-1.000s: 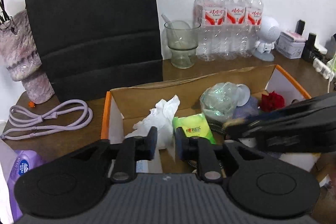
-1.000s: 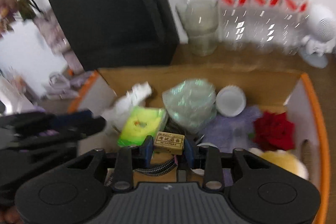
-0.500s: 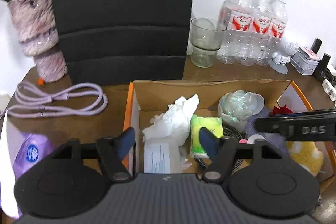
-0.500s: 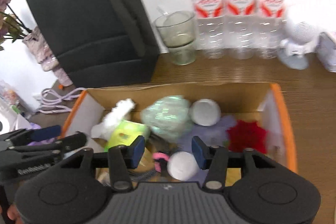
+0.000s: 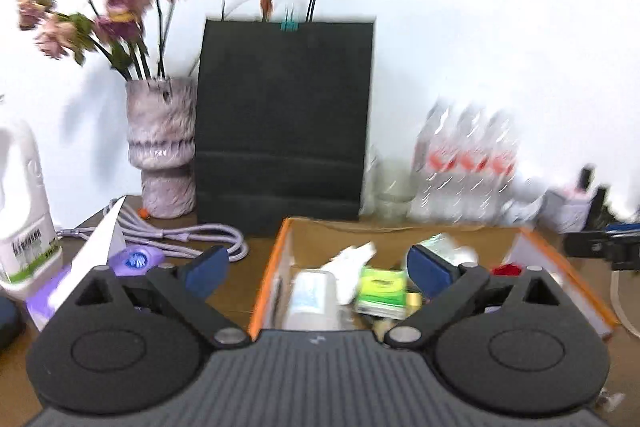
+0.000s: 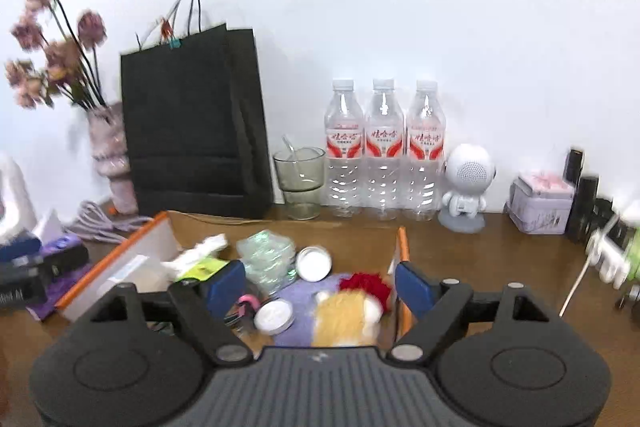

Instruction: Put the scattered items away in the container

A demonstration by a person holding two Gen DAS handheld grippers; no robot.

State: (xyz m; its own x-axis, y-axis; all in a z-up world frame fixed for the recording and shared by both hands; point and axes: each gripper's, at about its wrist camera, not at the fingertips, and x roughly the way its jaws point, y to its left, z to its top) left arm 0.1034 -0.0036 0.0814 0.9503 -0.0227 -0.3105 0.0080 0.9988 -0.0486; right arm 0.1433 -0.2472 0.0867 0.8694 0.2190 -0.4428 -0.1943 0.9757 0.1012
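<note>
An orange-rimmed cardboard box (image 5: 280,247) (image 6: 402,241) sits on the wooden desk and holds several items: a crumpled white tissue (image 6: 204,247), a green packet (image 5: 380,285), a clear plastic wad (image 6: 266,255), a white lid (image 6: 314,263), a red flower (image 6: 366,285) and a yellow plush (image 6: 344,323). My left gripper (image 5: 318,267) is open and empty, raised in front of the box. My right gripper (image 6: 320,281) is open and empty above the box's right half.
A black paper bag (image 5: 284,119), a vase of dried flowers (image 5: 162,151), a glass cup (image 6: 300,183), three water bottles (image 6: 384,151) and a white robot figure (image 6: 468,183) line the back wall. A purple cord (image 5: 188,239) and white bottle (image 5: 22,211) lie left.
Both grippers have opened wider and pulled back and up from the box. The small brown tag held by the right gripper a second ago is no longer between its fingers.
</note>
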